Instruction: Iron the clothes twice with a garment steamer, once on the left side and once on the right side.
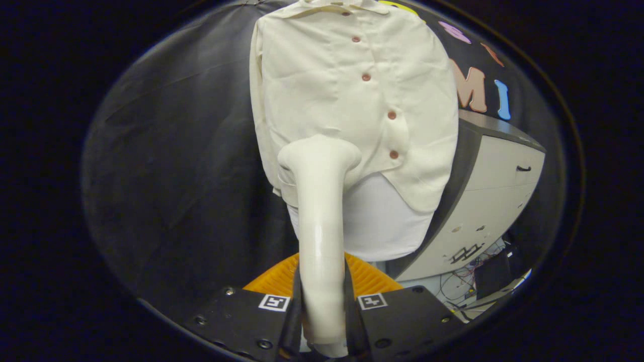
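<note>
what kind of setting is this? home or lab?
Probably a lab booth staged for a household chore. Black cloth wall behind a cream shirt, a white cabinet with loose wires at its foot. The gripper is shut on the garment steamer, whose head is at the shirt's lower front.

No readable words, brands or numbers. The only signs are two square black-and-white markers (274, 302), one on each black finger block of the gripper (322, 322), left and right of the steamer handle (319, 251) the fingers clamp. Their patterns carry no legible characters.
</note>
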